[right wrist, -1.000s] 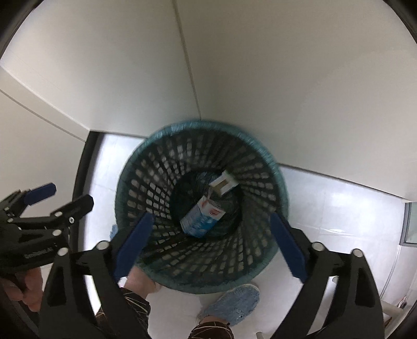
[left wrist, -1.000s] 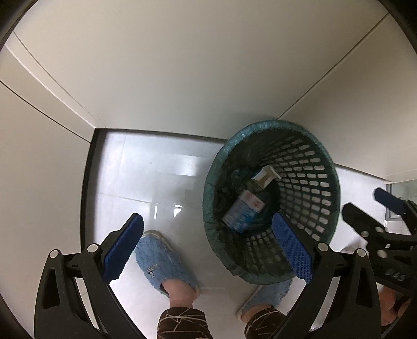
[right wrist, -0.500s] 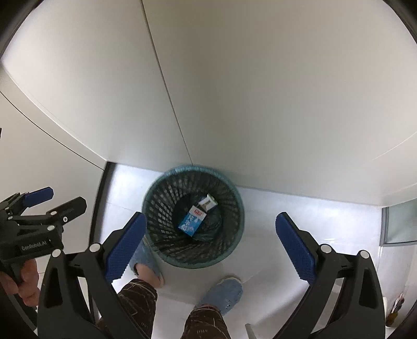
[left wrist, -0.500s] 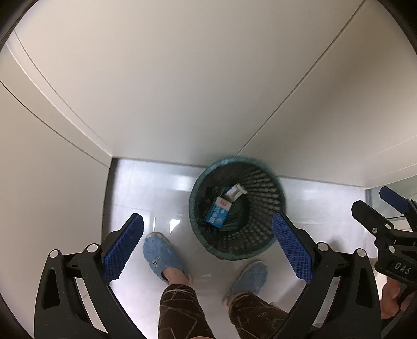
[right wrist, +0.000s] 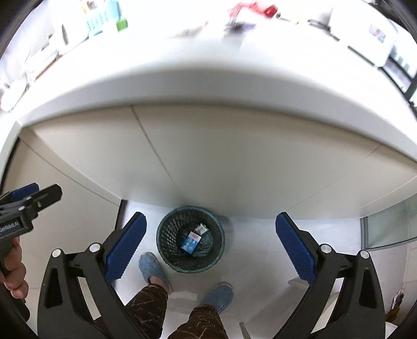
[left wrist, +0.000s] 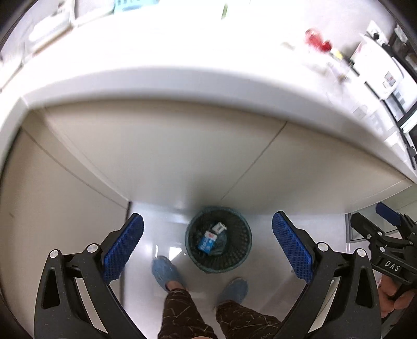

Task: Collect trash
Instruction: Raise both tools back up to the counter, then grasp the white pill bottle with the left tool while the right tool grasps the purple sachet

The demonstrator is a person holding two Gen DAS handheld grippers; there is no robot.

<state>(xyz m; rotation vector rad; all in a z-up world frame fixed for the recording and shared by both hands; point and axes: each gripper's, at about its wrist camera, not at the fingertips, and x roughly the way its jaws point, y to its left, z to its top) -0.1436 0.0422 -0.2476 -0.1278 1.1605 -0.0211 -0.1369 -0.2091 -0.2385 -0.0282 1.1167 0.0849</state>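
Note:
A dark green mesh waste basket (left wrist: 242,250) (right wrist: 166,234) stands on the white floor, far below both grippers, against the cabinet front. A blue and white carton (left wrist: 207,241) (right wrist: 191,242) lies inside it on a dark liner. My left gripper (left wrist: 208,247) is open and empty, high above the basket. My right gripper (right wrist: 211,247) is open and empty too, at about the same height. Each gripper shows at the edge of the other's view.
A white countertop (left wrist: 182,78) (right wrist: 208,78) juts out above the basket, with blurred items on it, among them something red (left wrist: 316,39) (right wrist: 260,9). Beige cabinet doors (left wrist: 156,156) lie below it. The person's blue slippers (left wrist: 166,271) (right wrist: 216,296) stand before the basket.
Both grippers have risen far above the basket, which now looks small. The countertop and the things on it have come into view. Both stay open and empty.

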